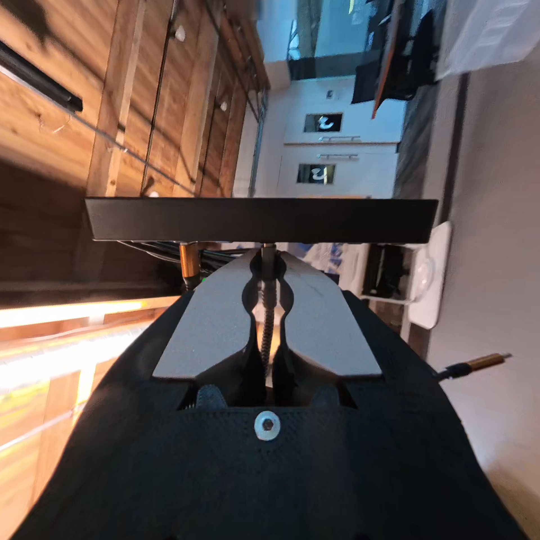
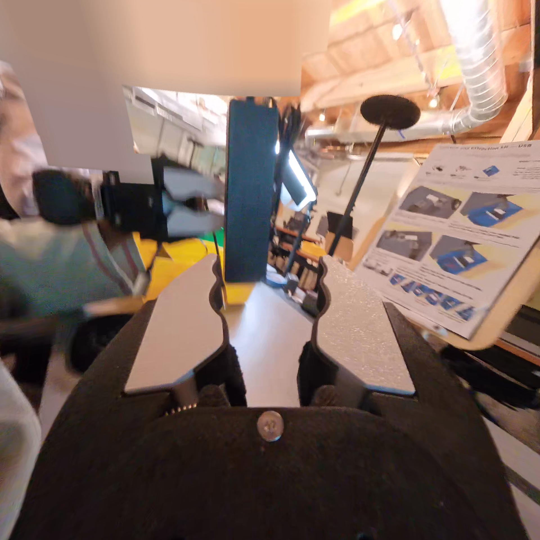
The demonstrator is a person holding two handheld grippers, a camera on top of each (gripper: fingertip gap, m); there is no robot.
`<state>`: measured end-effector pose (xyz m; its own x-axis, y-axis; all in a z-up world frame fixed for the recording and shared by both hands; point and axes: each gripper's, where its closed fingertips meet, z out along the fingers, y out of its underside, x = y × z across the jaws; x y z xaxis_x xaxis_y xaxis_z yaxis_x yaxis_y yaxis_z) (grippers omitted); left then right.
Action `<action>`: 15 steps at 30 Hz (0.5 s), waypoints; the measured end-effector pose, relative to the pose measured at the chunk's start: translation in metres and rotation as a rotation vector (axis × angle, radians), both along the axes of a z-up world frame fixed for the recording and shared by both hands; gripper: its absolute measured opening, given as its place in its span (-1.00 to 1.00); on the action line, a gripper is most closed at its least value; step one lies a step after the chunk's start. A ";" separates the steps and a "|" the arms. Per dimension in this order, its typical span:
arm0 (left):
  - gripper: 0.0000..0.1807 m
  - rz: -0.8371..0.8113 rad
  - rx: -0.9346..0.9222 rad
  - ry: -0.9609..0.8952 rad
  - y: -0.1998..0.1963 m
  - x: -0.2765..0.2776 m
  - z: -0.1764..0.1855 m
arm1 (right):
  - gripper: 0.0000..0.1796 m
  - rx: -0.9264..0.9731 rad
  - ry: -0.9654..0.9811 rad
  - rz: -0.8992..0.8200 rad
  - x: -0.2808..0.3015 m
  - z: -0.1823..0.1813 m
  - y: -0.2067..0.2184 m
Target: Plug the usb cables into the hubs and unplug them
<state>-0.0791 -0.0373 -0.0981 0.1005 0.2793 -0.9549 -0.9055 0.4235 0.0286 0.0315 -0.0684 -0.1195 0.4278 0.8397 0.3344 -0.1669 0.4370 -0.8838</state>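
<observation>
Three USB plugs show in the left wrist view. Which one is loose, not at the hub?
The gold plug at far right, hanging free. The other gold plug meets the hub; the dark plug is in the left hand-held gripper.

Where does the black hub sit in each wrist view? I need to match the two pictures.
Left wrist view: the black hub spans the middle as a horizontal bar, just beyond the fingertips.
Right wrist view: it stands upright at centre, above the open jaws.
Shared landmark: the left gripper at the hub's edge.
</observation>
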 end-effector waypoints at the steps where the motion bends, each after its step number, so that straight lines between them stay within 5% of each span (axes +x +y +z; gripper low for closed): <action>1: -0.89 -0.034 -0.027 0.012 -0.001 0.014 -0.011 | -0.30 -0.020 0.051 0.029 -0.006 0.008 -0.002; 6: -0.89 -0.116 -0.082 0.083 -0.003 0.060 -0.045 | -0.16 -0.072 -0.021 0.090 -0.040 0.018 -0.002; 10: -0.89 -0.141 -0.100 0.108 -0.004 0.075 -0.055 | -0.35 -0.123 -0.112 0.043 -0.055 0.012 0.011; 15: -0.79 -0.132 -0.181 0.071 0.001 0.075 -0.066 | -0.36 -0.134 -0.190 0.031 -0.061 -0.003 0.016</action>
<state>-0.0045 -0.0364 -0.1644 0.0557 0.0918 -0.9942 -0.8402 0.5423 0.0030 -0.0291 -0.0519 -0.1228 0.3410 0.8938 0.2912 -0.0032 0.3109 -0.9504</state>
